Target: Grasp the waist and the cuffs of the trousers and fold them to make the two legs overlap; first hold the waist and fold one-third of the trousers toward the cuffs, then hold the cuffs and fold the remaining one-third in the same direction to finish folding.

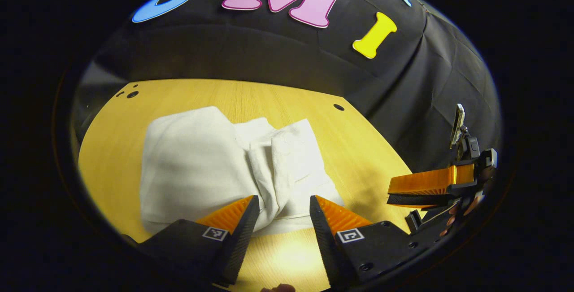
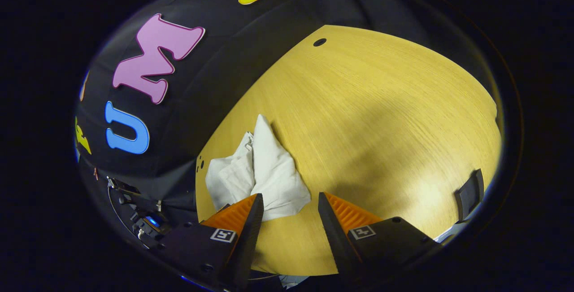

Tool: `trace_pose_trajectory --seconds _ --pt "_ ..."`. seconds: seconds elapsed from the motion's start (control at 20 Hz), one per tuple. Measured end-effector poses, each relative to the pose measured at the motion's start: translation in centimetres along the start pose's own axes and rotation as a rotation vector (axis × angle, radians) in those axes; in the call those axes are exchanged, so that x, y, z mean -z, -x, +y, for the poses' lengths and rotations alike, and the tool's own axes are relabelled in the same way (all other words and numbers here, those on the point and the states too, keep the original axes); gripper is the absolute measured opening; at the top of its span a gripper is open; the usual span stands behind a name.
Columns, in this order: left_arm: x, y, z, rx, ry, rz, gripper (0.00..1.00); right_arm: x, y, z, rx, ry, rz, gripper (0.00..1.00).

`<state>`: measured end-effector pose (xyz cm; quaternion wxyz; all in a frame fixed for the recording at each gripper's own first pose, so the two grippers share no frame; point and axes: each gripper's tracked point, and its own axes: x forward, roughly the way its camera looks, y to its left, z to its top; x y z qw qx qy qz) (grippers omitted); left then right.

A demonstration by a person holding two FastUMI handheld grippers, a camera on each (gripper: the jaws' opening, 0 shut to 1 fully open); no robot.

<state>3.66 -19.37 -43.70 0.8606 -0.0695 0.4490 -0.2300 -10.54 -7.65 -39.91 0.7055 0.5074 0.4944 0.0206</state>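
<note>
Trousers (image 1: pixel 233 166) bunched mid-worktop (image 1: pixel 358 148), dead ahead of left hand-held gripper (image 1: pixel 283 207); nearer than right hand-held gripper (image 2: pixel 287 204); both gape, empty.

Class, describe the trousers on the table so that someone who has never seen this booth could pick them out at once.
Start at the wooden table before the black cloth wall. On it lies a bundle of white trousers, folded and rumpled, just ahead of the open left gripper. It is the one soft, pale thing on the yellow wood.
</note>
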Motion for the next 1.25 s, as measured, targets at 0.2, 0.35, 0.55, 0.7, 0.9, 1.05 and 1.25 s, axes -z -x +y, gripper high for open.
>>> trace_pose_trajectory --seconds 0.2,0.35,0.55,0.7,0.9,1.05,1.25 --pt "-1.1 2.7 0.0 0.019 0.055 -0.001 0.74 0.6 1.1 3.0 -0.028 0.059 -0.003 0.76" --pt "-2.5 5.0 0.4 0.03 0.107 -0.022 0.75 1.1 1.8 4.5 -0.033 0.116 -0.008 0.77" --pt "-4.2 8.4 1.5 0.015 0.146 -0.069 0.75 1.3 2.8 6.5 -0.06 0.146 -0.032 0.76" --pt "-3.9 9.9 2.5 -0.021 0.157 -0.077 0.75 0.3 3.4 7.3 -0.064 0.187 -0.081 0.77" --pt "-3.2 11.2 3.1 -0.064 0.161 -0.068 0.75 -0.1 3.8 7.7 -0.064 0.21 -0.118 0.76" --pt "-3.0 11.6 3.3 -0.089 0.142 -0.075 0.75 0.8 3.8 7.2 -0.05 0.222 -0.096 0.77" --pt "-2.6 12.0 3.2 -0.099 0.146 -0.075 0.75 1.6 3.7 7.4 -0.053 0.224 -0.068 0.76"
